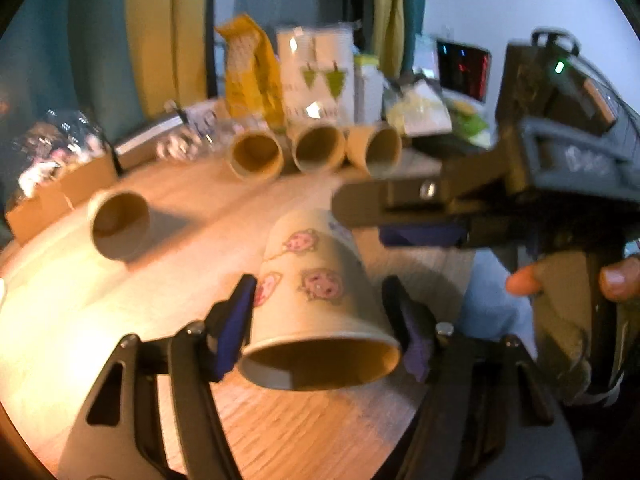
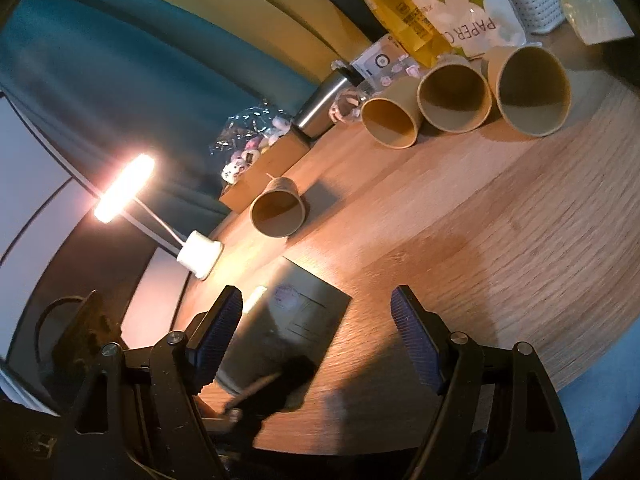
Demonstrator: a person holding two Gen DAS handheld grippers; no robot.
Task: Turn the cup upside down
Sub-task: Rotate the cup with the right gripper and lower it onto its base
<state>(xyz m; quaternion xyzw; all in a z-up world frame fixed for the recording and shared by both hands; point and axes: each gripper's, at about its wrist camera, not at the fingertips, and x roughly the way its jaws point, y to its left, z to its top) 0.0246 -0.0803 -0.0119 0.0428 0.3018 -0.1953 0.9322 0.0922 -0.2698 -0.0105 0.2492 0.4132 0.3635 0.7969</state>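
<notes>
A paper cup with pink pig pictures [image 1: 316, 300] sits between the fingers of my left gripper [image 1: 324, 324], its open mouth toward the camera and its base pointing away. The blue pads [image 1: 236, 328] press its sides near the rim, so the left gripper is shut on it above the wooden table [image 1: 100, 312]. My right gripper [image 1: 360, 212] shows in the left wrist view just beyond the cup's base. In its own view the right gripper [image 2: 316, 336] is open and empty, over the table [image 2: 500, 240].
Three paper cups lie on their sides at the table's back [image 1: 256, 156] [image 1: 318, 148] [image 1: 382, 152], a fourth to the left [image 1: 118, 226]. Bags and boxes [image 1: 312, 76] stand behind them. A lit lamp [image 2: 124, 188] and a dark flat card [image 2: 288, 320] are near the right gripper.
</notes>
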